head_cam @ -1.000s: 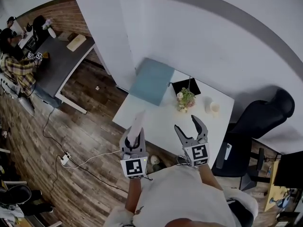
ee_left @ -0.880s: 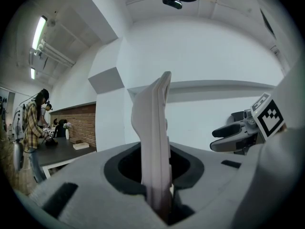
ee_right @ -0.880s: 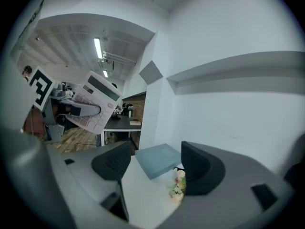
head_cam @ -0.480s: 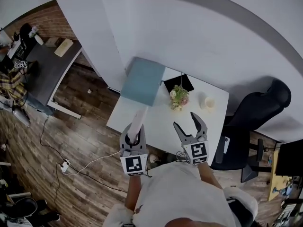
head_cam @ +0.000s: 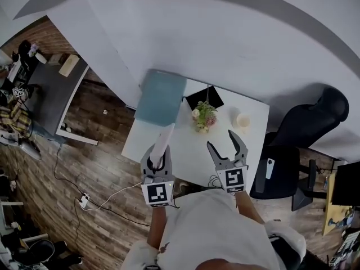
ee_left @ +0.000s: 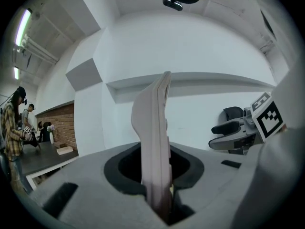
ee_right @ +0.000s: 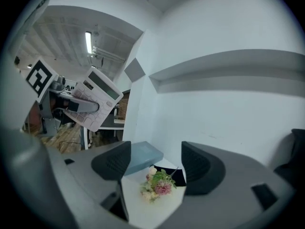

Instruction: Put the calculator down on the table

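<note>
1. Calculator aloft: a flat, pale pink plastic calculator (head_cam: 162, 141) juts forward from the left gripper (head_cam: 157, 162). The jaws are clamped tight on its lower end. It is held edge-on above the near-left edge of the white rectangular table (head_cam: 185, 151) and does not touch it.
2. The right gripper (head_cam: 221, 139) hangs alongside with its jaws well apart and nothing between them.
3. To do the step well, it seems best to carry the calculator over the bare near stretch of tabletop and roll it from edge-on to flat. It should then be lowered until its back rests, and only then should the jaws part. The path should stop short of the small bunch of pink and cream flowers (head_cam: 202, 116).
4. Containers: a small cream cup-like pot (head_cam: 243, 120) stands just right of the flowers, its contents too small to tell. A flat grey-blue box or folder (head_cam: 161, 97) lies shut at the far-left corner. A black square tray or mat (head_cam: 197, 99) sits behind the flowers. Whether they stand in a vase cannot be told.
</note>
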{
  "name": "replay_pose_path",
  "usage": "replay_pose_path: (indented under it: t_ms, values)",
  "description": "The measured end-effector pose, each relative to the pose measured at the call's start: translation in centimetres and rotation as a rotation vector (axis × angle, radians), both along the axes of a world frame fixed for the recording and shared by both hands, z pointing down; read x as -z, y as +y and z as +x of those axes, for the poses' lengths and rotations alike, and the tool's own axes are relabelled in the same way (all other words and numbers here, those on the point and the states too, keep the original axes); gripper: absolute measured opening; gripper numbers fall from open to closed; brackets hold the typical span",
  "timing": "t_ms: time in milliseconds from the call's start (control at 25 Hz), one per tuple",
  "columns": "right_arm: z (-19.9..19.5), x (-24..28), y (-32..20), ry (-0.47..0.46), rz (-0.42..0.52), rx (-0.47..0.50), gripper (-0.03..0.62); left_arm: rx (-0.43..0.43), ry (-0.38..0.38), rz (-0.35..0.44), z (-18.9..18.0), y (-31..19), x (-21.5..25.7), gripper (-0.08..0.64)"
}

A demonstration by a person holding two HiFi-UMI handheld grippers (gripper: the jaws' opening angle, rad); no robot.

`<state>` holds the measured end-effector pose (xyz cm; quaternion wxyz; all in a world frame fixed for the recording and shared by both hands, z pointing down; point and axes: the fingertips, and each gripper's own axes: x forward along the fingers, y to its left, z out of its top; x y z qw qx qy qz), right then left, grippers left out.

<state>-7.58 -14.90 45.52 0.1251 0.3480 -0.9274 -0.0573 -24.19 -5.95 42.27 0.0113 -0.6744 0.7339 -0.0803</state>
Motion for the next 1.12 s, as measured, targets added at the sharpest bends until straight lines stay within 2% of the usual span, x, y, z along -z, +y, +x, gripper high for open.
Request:
replay_pose_path:
  t_ms: [440, 800, 1120]
  values:
    - [3.9, -0.9, -2.2, -0.037, -0.048, -0.056, 0.334, -0.066, -0.013, -0.056, 3.8, -2.9, -0.8, 0.092]
    - [4.3, -3.6, -2.5, 0.007, -0.104, -0.103, 0.333, -0.263, 0.071, -0.176, 6.2, -5.5, -5.7, 0.092]
    - [3.8, -6.6, -3.1, 0.060, -0.190, -0.177, 0.327, -0.404, 0.161, -0.285, 6.0, -7.3, -10.5, 0.092]
